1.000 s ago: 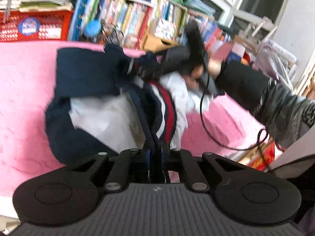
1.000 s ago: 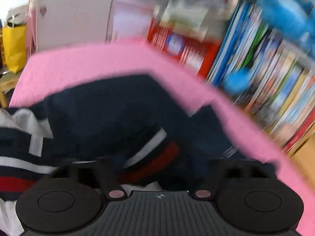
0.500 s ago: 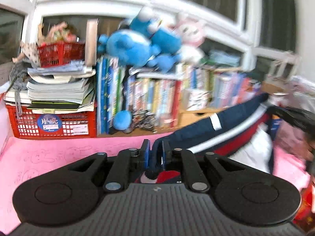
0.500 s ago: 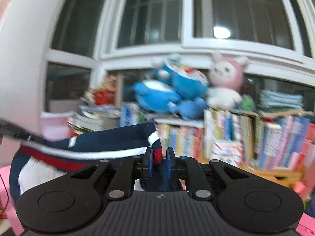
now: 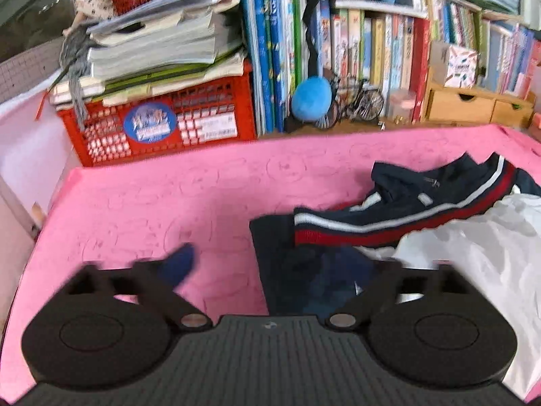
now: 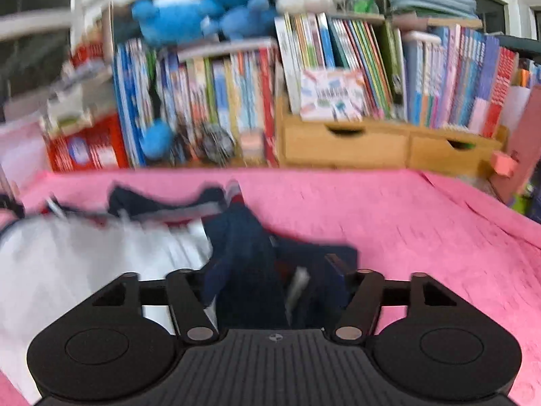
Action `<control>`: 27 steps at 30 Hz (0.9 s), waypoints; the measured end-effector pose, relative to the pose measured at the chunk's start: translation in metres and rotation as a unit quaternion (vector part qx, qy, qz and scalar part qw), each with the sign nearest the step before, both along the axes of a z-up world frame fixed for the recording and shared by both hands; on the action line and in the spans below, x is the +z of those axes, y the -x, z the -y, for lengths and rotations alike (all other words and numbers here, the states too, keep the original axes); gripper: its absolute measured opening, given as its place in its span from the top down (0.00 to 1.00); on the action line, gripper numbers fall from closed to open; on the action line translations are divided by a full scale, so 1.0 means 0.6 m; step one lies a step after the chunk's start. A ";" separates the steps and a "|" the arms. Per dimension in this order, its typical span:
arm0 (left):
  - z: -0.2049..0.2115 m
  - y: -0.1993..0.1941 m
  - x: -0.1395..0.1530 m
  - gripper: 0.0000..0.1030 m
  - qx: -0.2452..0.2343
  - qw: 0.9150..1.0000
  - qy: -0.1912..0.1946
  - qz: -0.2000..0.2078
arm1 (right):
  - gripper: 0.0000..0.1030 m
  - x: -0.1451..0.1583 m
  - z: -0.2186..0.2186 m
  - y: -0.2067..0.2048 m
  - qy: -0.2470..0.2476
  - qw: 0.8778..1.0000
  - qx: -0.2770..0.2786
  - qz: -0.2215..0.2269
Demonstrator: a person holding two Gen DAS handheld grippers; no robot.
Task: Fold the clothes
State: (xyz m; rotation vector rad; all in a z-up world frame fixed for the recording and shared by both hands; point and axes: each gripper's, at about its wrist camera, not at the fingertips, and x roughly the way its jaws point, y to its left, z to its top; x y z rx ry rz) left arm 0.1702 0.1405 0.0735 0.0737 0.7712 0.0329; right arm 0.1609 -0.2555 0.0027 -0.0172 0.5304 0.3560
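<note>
A navy jacket [image 5: 405, 209] with white and red stripes and a white lining [image 5: 473, 253] lies crumpled on the pink table cover [image 5: 169, 203]. My left gripper [image 5: 263, 267] is open just above the jacket's left navy edge, its jaws wide apart and holding nothing. The right wrist view is blurred; the jacket [image 6: 243, 233] spreads to the left over the pink cover [image 6: 405, 220]. There my right gripper [image 6: 274, 274] is open, with a navy fold of the jacket lying loose between its spread jaws.
A red crate [image 5: 159, 125] under stacked papers stands at the back left. Rows of books, a toy bicycle [image 5: 358, 101] and wooden drawers [image 6: 345, 145] line the back edge. Blue plush toys [image 6: 203, 10] sit on top. Bare pink cover stretches left and right of the jacket.
Both grippers held the jacket up in the air, shut on it. Now they have come down to the table and opened, and the jacket lies released on the pink cover.
</note>
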 end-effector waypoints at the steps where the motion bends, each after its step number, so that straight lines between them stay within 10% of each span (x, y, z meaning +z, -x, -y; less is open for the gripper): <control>1: 0.002 -0.006 -0.004 0.00 -0.011 1.000 0.002 0.001 | 0.14 0.005 -0.009 -0.015 -0.002 1.000 0.013 0.000; 5: 0.026 -0.010 -0.006 0.00 -0.032 0.999 -0.011 0.020 | 0.10 -0.015 -0.086 -0.078 0.036 0.999 0.035 -0.019; 6: 0.035 -0.010 -0.005 0.09 -0.035 0.999 -0.016 0.026 | 0.45 -0.026 -0.102 -0.088 0.038 0.998 0.033 -0.028; 8: 0.051 -0.008 -0.003 0.42 -0.040 0.998 -0.027 0.039 | 0.73 -0.028 -0.112 -0.078 0.034 0.999 0.022 -0.017; 12: 0.083 -0.004 0.012 0.66 -0.050 0.994 -0.048 0.080 | 0.87 -0.004 -0.106 -0.038 0.023 0.999 -0.003 0.033; 15: 0.100 -0.016 0.036 0.59 -0.063 0.987 -0.064 0.135 | 0.87 0.029 -0.079 -0.031 0.013 0.998 -0.016 0.063; 19: 0.110 -0.054 -0.008 0.59 -0.012 0.991 -0.098 0.088 | 0.83 -0.007 -0.059 -0.087 0.012 0.999 -0.039 0.005; 22: 0.101 -0.017 -0.028 0.52 0.005 0.991 -0.105 0.077 | 0.63 -0.051 -0.051 -0.122 0.003 0.996 -0.052 -0.067; 24: 0.099 0.047 -0.025 0.26 0.011 0.988 -0.118 0.101 | 0.42 -0.048 -0.042 -0.104 -0.010 0.996 -0.062 -0.058; 27: 0.099 0.146 -0.017 0.19 0.027 0.983 -0.117 0.136 | 0.30 -0.005 -0.035 -0.026 -0.007 0.997 -0.076 0.016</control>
